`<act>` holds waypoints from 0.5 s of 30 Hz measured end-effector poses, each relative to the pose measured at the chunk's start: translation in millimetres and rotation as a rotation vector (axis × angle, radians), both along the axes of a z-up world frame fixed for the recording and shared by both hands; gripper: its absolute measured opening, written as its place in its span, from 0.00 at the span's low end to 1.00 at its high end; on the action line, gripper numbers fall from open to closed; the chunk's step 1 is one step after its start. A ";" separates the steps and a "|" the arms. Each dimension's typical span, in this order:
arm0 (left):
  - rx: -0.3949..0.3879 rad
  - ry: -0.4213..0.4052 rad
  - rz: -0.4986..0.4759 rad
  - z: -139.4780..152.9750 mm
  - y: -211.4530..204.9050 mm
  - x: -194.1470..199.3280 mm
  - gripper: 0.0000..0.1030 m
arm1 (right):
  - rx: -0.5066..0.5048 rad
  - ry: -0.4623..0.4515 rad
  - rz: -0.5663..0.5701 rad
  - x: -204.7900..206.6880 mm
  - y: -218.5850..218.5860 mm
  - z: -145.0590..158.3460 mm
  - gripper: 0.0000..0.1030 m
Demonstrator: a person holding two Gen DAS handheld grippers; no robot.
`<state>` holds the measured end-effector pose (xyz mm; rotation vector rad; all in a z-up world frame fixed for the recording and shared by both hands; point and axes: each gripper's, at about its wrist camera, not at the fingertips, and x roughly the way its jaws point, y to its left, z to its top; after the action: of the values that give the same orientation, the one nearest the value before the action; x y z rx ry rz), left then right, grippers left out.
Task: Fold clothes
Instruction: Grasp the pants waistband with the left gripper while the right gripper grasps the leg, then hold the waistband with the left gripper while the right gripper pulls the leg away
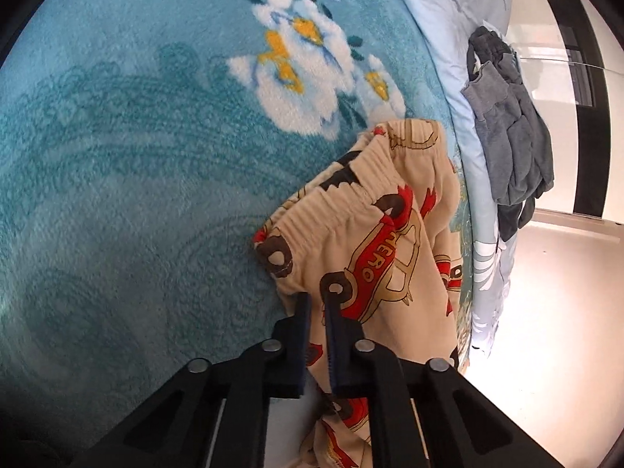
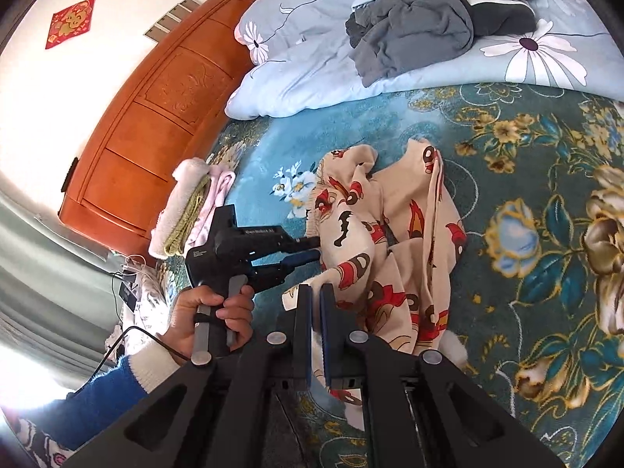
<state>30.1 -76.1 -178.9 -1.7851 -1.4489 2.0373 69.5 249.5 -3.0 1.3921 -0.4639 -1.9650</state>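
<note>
left wrist: close, down | right wrist: wider | shared: car-print trousers point(image 1: 374, 241) (bed)

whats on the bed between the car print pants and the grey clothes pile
Bare teal blanket, then the pale blue duvet's edge; nothing loose between pants and grey pile, in the right wrist view.

A wooden headboard point(image 2: 156, 117), red wall decoration point(image 2: 70, 22) and pale blue flowered duvet point(image 2: 312, 74) surround the teal blanket point(image 1: 117, 156).
</note>
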 end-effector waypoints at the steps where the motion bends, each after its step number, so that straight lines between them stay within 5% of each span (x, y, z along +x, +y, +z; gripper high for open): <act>1: -0.012 0.026 0.014 3.9 -2.0 1.1 0.04 | 0.002 0.000 -0.003 0.5 0.1 0.1 0.05; 3: -0.039 0.067 0.040 11.3 -6.0 3.1 0.03 | 0.008 -0.004 -0.012 1.6 1.5 -0.9 0.05; 9: -0.148 -0.047 0.042 3.5 -12.0 4.2 0.04 | 0.019 -0.005 -0.056 4.2 11.4 -3.0 0.05; 11: -0.136 -0.075 0.048 -1.0 -16.5 5.8 0.21 | 0.033 0.015 -0.074 5.0 15.4 -0.1 0.05; 15: -0.115 -0.086 0.043 -3.7 -20.6 5.8 0.32 | 0.068 0.026 -0.138 1.2 29.5 1.5 0.05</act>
<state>35.9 -96.7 -182.5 -1.9238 -1.4316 2.1303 70.6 279.1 -1.6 1.4082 -0.4972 -2.1251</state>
